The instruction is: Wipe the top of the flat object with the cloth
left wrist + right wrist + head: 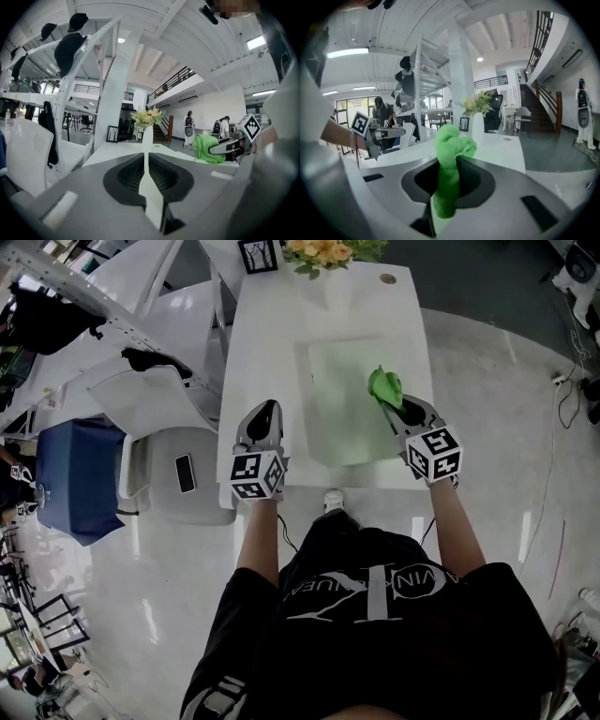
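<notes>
Cloth point(384, 387) is bright green, soft and fleecy, bunched into a crumpled wad. It sits over the flat object point(339, 427), at about 2 o'clock from that object's middle. Whether it presses on the surface cannot be told. The right gripper point(390, 405) is clamped on it. In the right gripper view a thick fold runs up between the two jaws, and the loose end bulges out past the tips.

The flat object is a pale, greenish-white rectangular sheet, plain and smooth. It lies flat on the white table point(267, 343), in the near half, with its long sides running away from the person. Its near edge comes close to the table's near edge.

The left gripper point(265, 410) is clenched on nothing, its jaws meeting in one thin line in its own view. It is over bare table at 9 o'clock from the sheet, just beyond the sheet's left edge.

At 12 o'clock from the sheet, at the table's far end, stands a vase of yellow flowers point(323, 251). A small black picture frame point(258, 254) stands beside it at 9 o'clock. A phone point(185, 472) lies on a white chair point(206, 502) at 9 o'clock from the left gripper.
</notes>
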`<state>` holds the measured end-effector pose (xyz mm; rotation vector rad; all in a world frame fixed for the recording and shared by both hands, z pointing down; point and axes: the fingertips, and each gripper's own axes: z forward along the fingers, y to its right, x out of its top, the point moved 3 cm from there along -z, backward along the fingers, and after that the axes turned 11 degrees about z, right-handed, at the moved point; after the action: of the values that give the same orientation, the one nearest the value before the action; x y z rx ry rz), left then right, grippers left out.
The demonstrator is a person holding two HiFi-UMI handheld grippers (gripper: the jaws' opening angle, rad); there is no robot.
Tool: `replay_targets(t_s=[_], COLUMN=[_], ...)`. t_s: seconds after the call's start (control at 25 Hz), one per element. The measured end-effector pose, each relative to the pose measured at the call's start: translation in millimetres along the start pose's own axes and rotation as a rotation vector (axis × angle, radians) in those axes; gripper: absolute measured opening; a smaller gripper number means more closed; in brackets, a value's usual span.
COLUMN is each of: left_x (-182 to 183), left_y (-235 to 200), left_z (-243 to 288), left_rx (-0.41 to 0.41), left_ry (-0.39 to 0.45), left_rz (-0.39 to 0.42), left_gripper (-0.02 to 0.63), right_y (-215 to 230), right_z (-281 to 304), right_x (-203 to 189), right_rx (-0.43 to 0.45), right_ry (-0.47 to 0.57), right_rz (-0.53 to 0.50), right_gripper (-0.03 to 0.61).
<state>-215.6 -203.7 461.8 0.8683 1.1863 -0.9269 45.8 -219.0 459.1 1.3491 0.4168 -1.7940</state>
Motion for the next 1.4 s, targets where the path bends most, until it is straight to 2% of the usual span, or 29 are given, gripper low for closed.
replay_targets(t_s=[0.12,0.24,0.48,0.6,0.8,0.96,1.16,1.32,1.4], left_x=[-10,-21,-38,-45,-52,-58,-58,-62,-63], left_y=[-6,-4,22,36,49,47,46,55,61], left_z=[17,35,54,63,71,79,84,89,90], left_rx=[-0.043,-0.113,-0.256,-0.316,-0.344,-0.307,-0.291,-0.318,-0.334], left_ry=[-0.031,-0.072,-0.119,-0.144,-0.177,-0.217,-0.193,-0.234,-0.248], left_rz=[-0.04,-0.075,-0.15,-0.185,-0.225,-0.228,-0.278,-0.252,-0.24], left_gripper=[0.029,0.181,0.232,0.23,0.232,0.229,0.213,0.212,0.162], right_y=[0,-2,-12,-16,-29,-36,-34,-32,-33], right_z=[17,34,59,75,108,135,161,182,194], right_x=[4,9,11,12,10,16,23,26,27], right_rx=[-0.016,-0.032,-0.024,0.011,0.073,0.101,0.107,0.111,0.118], right_ry=[-0.025,-0.051,-0.112,-0.154,-0.244,-0.288,-0.322,-0.349,-0.356], right_rz=[-0.011,-0.028,-0.091,-0.148,-0.244,-0.297,-0.334,-0.368,-0.369], right_gripper=[0.058,0.06,0.06,0.058,0.06,0.06,0.06,0.06,0.06])
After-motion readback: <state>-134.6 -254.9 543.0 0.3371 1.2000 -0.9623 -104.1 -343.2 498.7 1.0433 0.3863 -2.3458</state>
